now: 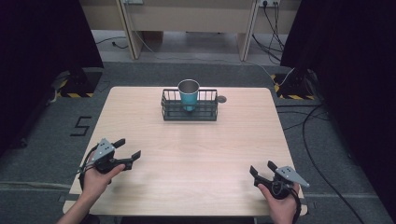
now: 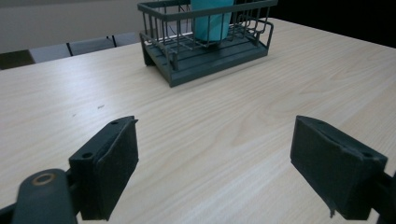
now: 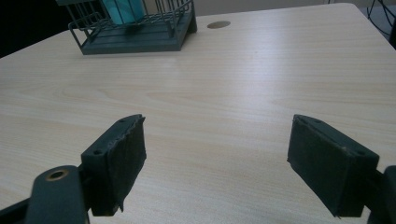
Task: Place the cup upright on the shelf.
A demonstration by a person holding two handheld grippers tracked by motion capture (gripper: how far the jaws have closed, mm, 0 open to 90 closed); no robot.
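The left gripper (image 1: 125, 151) is resting at about 8 o'clock on the table (image 1: 196, 158), its jaws standing wide apart and holding nothing. At 12 o'clock, well apart from both hands, the teal cup (image 1: 189, 95) is standing upright inside the dark wire basket (image 1: 189, 113). The right gripper (image 1: 263, 169) is waiting at 4 o'clock, jaws also wide and empty. I judge the reaching is not yet begun; everything is left to do

A pale wooden table (image 1: 196, 154) stands on grey floor (image 1: 42, 140), with black cables (image 1: 313, 140) trailing at the right.
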